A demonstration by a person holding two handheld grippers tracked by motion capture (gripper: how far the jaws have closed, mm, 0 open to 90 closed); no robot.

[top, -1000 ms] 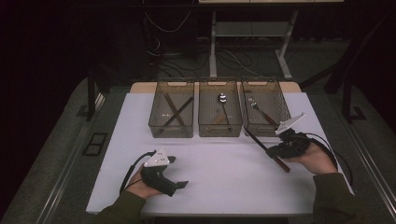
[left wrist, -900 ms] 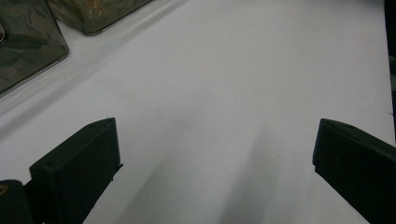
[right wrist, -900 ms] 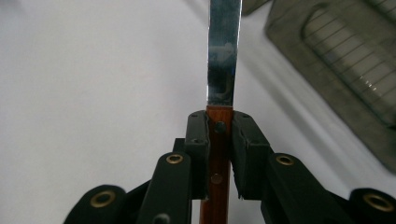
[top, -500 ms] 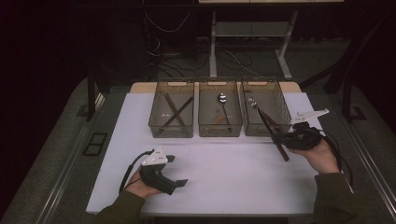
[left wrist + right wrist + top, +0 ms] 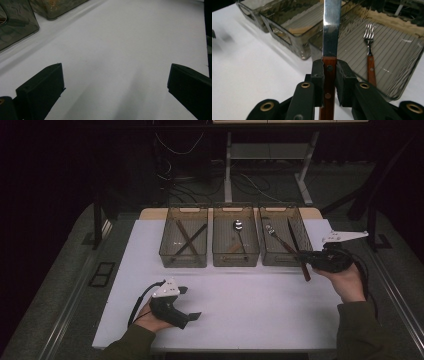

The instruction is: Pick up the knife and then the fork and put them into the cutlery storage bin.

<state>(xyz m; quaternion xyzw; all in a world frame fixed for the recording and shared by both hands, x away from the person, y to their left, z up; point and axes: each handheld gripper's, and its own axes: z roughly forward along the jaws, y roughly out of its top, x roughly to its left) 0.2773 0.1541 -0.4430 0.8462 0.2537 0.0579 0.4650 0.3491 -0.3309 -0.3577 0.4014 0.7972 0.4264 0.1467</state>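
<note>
Gripped by its wooden handle, the knife is held in the right gripper over the right-hand bin with the fork. Tilted carelessly, its blade could be knocked against the rim. Compared with a second earlier, it is lifted higher; left gripper fingers stay wide on the counter.

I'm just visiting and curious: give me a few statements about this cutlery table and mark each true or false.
1. The right gripper clamps a knife by its wooden handle. True.
2. The left gripper holds a spoon. False: its jaws stand open over the bare white table, holding nothing.
3. A fork lies in the right bin. True.
4. The spoon lies on the table outside the bins. False: it lies in the middle bin.
5. Three bins stand in a row. True.
</note>
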